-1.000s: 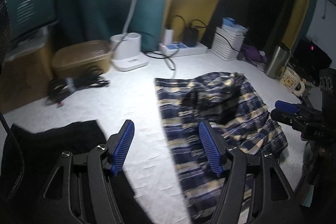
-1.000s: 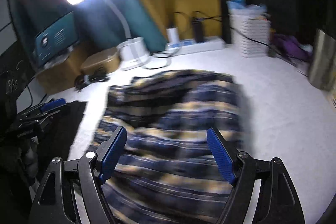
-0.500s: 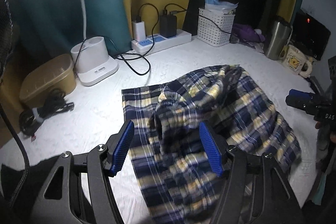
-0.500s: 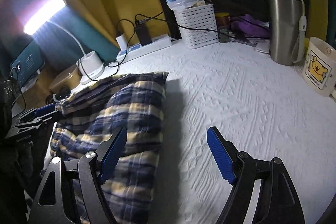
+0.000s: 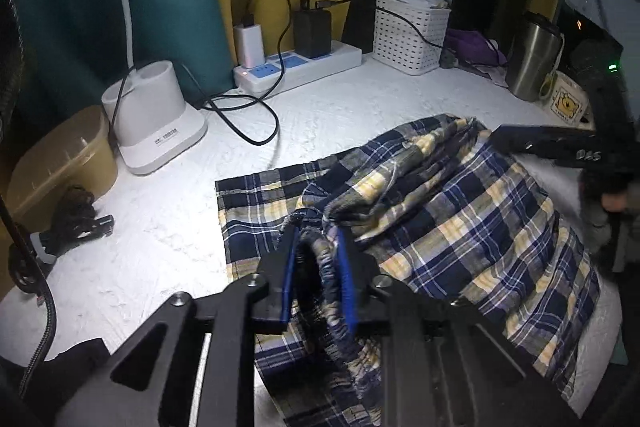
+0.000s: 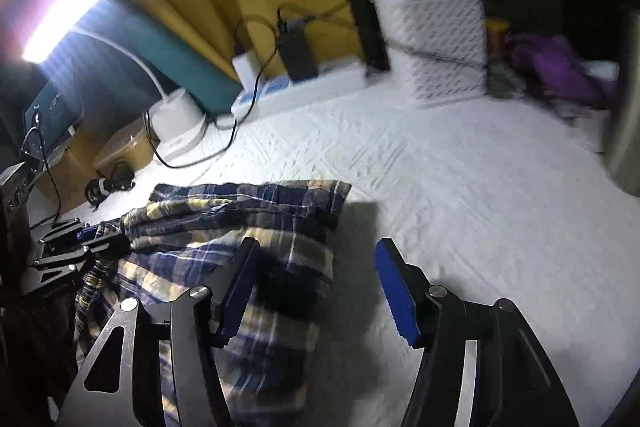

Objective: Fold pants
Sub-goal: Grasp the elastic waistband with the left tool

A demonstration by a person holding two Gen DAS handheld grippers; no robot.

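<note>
White textured worktop is carrying the plaid pants, crumpled at centre. I am closing the left gripper jaws on the elastic waistband, open a second ago. Right gripper jaws are narrowing, empty, at the pants' edge. Lifting looks ready.

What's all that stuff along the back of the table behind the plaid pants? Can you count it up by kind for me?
Chargers plugged into the power strip: 2 (white charger, black charger)
Drink containers: 2 (steel tumbler, cartoon mug)
Storage containers: 2 (white basket, tan box)
Lamp base: 1
Total, with the strip: 8
</note>
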